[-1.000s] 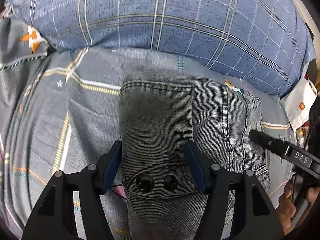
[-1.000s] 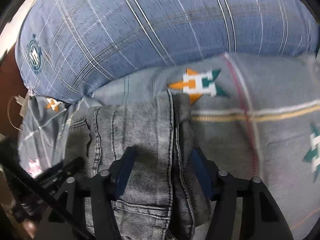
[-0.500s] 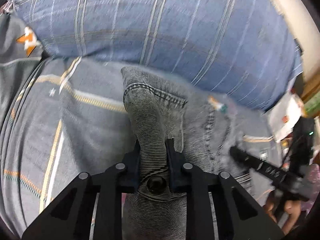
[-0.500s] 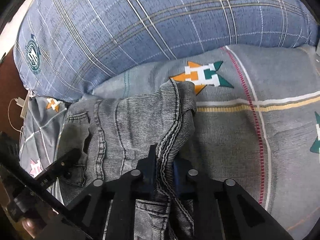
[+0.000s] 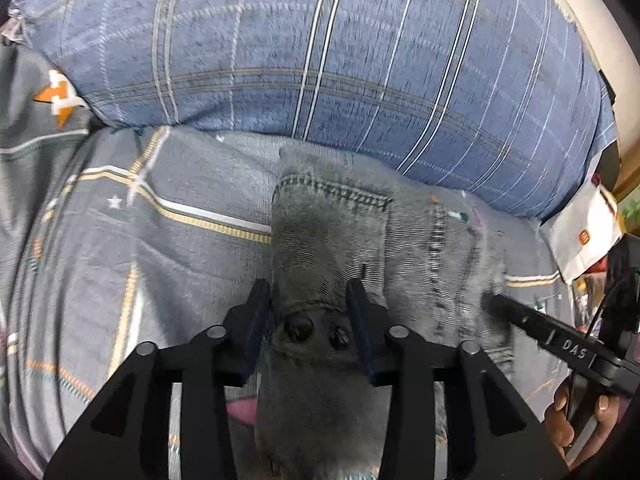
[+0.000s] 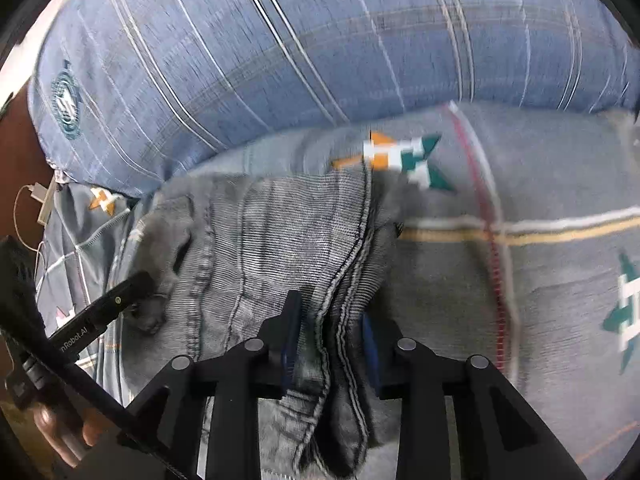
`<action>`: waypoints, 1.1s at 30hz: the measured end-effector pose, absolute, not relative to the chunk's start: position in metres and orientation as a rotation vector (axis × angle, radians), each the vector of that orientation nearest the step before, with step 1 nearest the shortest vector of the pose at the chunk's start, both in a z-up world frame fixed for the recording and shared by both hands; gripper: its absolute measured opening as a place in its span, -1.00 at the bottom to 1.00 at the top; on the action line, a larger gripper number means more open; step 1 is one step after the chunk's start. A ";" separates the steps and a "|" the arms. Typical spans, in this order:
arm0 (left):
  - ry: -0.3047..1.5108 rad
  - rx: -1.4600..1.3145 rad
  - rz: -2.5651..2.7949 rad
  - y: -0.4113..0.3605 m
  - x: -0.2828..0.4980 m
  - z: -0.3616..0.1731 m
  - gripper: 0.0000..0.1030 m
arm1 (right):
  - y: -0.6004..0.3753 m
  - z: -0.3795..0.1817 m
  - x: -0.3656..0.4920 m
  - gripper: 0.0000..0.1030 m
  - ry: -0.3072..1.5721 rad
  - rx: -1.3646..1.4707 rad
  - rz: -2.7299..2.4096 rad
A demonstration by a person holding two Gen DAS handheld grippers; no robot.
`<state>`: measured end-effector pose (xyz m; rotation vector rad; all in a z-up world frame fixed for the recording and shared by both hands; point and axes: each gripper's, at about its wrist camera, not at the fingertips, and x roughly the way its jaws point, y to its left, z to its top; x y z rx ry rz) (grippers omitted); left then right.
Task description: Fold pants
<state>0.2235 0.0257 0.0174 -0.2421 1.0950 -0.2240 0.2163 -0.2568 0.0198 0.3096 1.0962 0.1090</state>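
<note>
Left gripper (image 5: 308,328) low over bedsheet (image 5: 160,248), fingers parted, astride buttoned waistband of pants (image 5: 328,248), no grip. Right gripper (image 6: 330,336) likewise part-open, straddling seam ridge. Pants bunched near sheet's far edge, against blue plaid pillow (image 5: 320,48).

Even, soft indoor light; both fisheye views motion-blurred, bowed and black-vignetted at the edges.

The pants (image 5: 328,240) are matt, ribbed grey denim; the pillow (image 5: 360,52) is soft woven checked cloth; the grippers look matt black plastic.
</note>
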 end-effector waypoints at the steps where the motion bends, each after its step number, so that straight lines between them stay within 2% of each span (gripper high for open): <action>1: 1.093 -0.249 -0.220 0.028 0.217 0.024 0.04 | -0.259 0.030 0.209 -0.15 1.064 0.313 0.109; 2: 1.092 -0.265 -0.219 0.031 0.211 0.029 0.18 | -0.260 0.036 0.203 -0.04 1.040 0.325 0.119; 5: 1.084 -0.329 -0.218 0.040 0.185 0.038 0.19 | -0.261 0.047 0.173 -0.03 0.996 0.387 0.206; 11: 1.142 -0.313 -0.235 0.026 0.163 0.012 0.19 | -0.262 0.022 0.149 -0.22 1.057 0.459 0.236; 18: 1.131 -0.185 -0.192 0.007 0.168 -0.001 0.19 | -0.255 -0.005 0.157 -0.77 1.125 0.441 0.232; 21: 1.117 -0.126 -0.186 -0.001 0.163 -0.002 0.19 | -0.257 0.003 0.151 -0.94 1.104 0.440 0.222; 25: 1.110 -0.111 -0.210 -0.006 0.159 -0.002 0.23 | -0.255 0.041 0.135 -0.95 1.026 0.390 0.227; 27: 1.105 -0.090 -0.205 -0.008 0.159 -0.004 0.27 | -0.250 0.043 0.133 -0.95 1.037 0.334 0.194; 31: 1.135 -0.076 -0.190 -0.009 0.162 -0.012 0.41 | -0.244 -0.004 0.151 -0.94 1.179 0.257 0.110; 33: 1.164 -0.112 -0.202 -0.006 0.165 -0.011 0.42 | -0.244 -0.021 0.155 -0.92 1.231 0.269 0.106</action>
